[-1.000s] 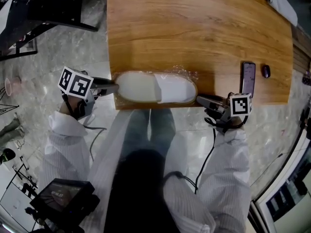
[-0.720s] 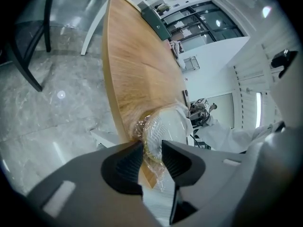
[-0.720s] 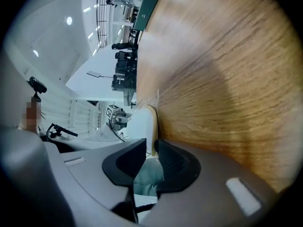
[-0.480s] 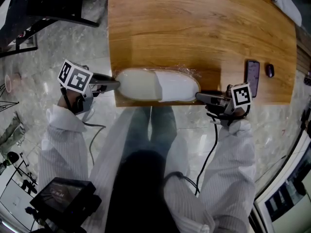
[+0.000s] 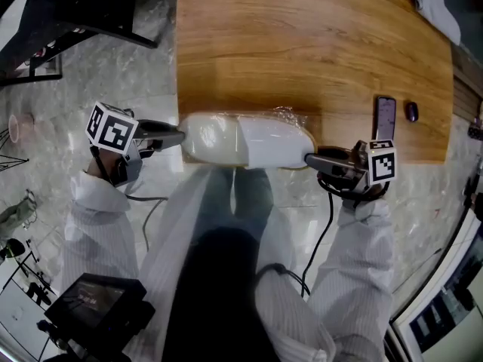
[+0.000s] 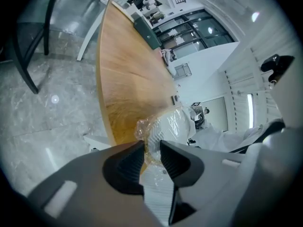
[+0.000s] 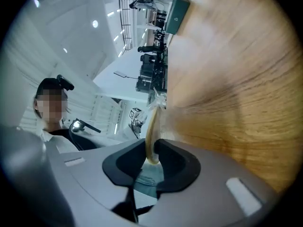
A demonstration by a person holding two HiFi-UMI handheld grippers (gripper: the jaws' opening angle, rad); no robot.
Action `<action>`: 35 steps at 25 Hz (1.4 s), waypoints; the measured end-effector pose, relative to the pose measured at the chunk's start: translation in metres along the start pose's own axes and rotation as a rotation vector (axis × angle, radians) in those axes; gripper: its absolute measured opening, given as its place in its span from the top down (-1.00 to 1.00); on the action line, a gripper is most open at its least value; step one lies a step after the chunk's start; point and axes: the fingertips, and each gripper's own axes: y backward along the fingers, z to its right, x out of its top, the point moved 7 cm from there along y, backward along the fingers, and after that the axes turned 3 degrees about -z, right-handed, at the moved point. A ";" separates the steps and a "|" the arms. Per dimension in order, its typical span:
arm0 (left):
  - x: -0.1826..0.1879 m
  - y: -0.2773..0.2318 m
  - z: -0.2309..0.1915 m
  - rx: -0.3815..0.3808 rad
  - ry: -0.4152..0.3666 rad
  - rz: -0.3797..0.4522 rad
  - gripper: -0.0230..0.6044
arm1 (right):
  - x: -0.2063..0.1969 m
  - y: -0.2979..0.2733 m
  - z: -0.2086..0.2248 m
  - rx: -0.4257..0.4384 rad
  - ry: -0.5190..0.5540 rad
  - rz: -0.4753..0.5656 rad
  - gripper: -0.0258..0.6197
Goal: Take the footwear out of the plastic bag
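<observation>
A pair of white slippers [image 5: 249, 142] wrapped in a clear plastic bag lies along the near edge of the wooden table [image 5: 302, 44], slightly overhanging it. My left gripper [image 5: 179, 136] meets the left end. In the left gripper view its jaws [image 6: 151, 150] are closing, with crumpled plastic and the ribbed sole [image 6: 173, 124] pinched between them. My right gripper [image 5: 308, 157] meets the right end. There its jaws [image 7: 151, 157] are also closing, clamped on the thin cream edge of the bagged slipper [image 7: 152, 126].
A dark phone [image 5: 385, 118] and a small dark object [image 5: 411, 111] lie on the table to the right. A white cloth [image 5: 434, 2] sits at the far right corner. Dark chair legs [image 5: 75, 13] stand on the floor to the left.
Both grippers closed in on the package's ends. The bagged slippers slid a little toward me, over the table's near edge.
</observation>
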 end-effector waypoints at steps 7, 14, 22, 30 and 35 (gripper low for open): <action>0.006 0.052 0.094 -0.041 -0.140 0.158 0.60 | -0.018 0.030 -0.093 0.032 0.170 0.085 0.63; 0.008 0.083 0.149 -0.089 -0.222 0.324 0.66 | -0.017 0.054 -0.140 0.125 0.295 0.242 0.63; 0.014 0.098 0.164 -0.162 -0.261 0.420 0.72 | -0.011 0.064 -0.148 0.136 0.296 0.289 0.68; 0.015 0.106 0.171 -0.171 -0.293 0.456 0.92 | -0.008 0.082 -0.145 0.174 0.267 0.339 0.68; 0.012 0.116 0.167 -0.142 -0.287 0.487 0.92 | -0.012 0.106 -0.143 0.179 0.273 0.404 0.69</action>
